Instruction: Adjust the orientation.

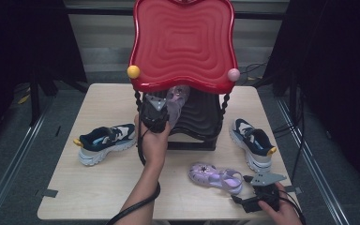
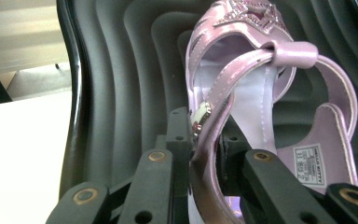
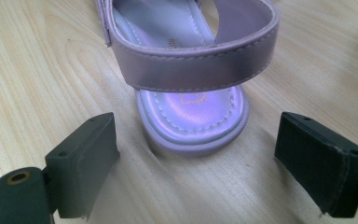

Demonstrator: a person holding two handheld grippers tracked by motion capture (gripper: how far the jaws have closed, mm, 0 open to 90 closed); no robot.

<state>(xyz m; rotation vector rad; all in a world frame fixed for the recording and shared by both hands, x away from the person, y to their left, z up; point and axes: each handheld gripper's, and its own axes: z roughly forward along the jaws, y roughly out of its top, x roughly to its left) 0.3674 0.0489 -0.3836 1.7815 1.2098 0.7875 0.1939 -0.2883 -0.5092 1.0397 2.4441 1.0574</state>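
The left gripper [image 1: 161,108] is up at the two-tier rack [image 1: 183,42], jaws clamped on the side strap of a lilac sandal [image 2: 242,88] that it holds over the rack's dark lower shelf [image 2: 135,70], just under the red top tray. In front of the rack, the other lilac sandal [image 1: 216,176] lies flat on the wooden table [image 1: 98,197], and the right gripper [image 1: 258,187] sits just behind its heel with jaws spread wide and nothing between the pads. A navy sneaker [image 1: 105,142] rests left of the rack and its mate [image 1: 254,142] right of it.
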